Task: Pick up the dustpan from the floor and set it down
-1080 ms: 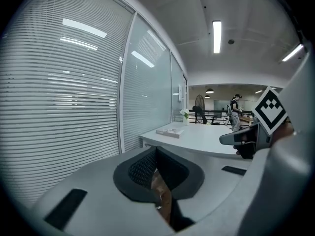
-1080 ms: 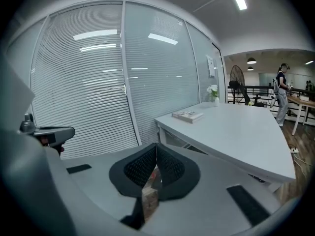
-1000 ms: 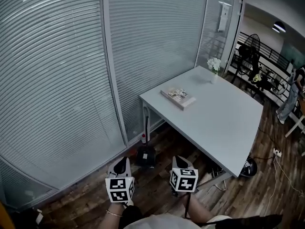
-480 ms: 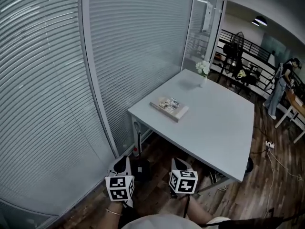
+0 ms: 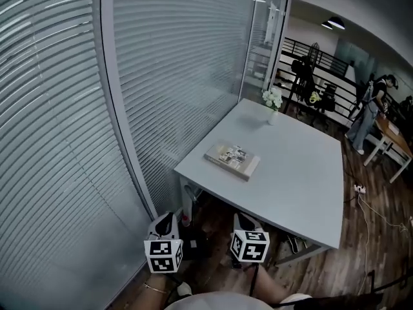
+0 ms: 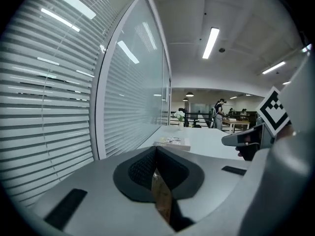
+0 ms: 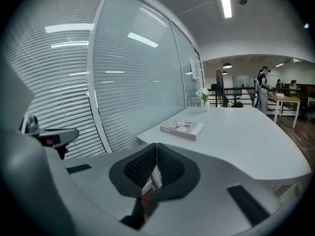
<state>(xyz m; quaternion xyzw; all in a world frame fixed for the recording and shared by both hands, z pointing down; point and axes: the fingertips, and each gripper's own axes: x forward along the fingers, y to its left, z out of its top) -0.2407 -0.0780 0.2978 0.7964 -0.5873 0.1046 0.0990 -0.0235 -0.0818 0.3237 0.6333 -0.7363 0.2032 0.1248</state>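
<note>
Slatted blinds (image 5: 71, 121) behind a glass wall (image 5: 187, 63) fill the left half of the head view, and a white table (image 5: 303, 173) runs from the centre to the right over a dark wooden floor (image 5: 361, 257). We see a book (image 5: 232, 160) lying flat near the table's near left corner. A small vase (image 5: 272, 116) at the far end holds a bunch of pale flowers (image 5: 271, 97), and it is the only container in sight.

We find the dustpan (image 5: 195, 245) low in the frame, a dark shape on the floor under the table's near corner, close to the glass. Its handle seems to rise upright beside the table leg (image 5: 188, 199), though the two are hard to separate.

We hold the left gripper (image 5: 166, 218) and the right gripper (image 5: 242, 218) side by side at the bottom edge, each with its pads pressed together and nothing between them. The dustpan lies between the two and just ahead, below them, a little nearer the left one. We judge that either gripper must open and drop towards the floor before it can take the handle
</note>
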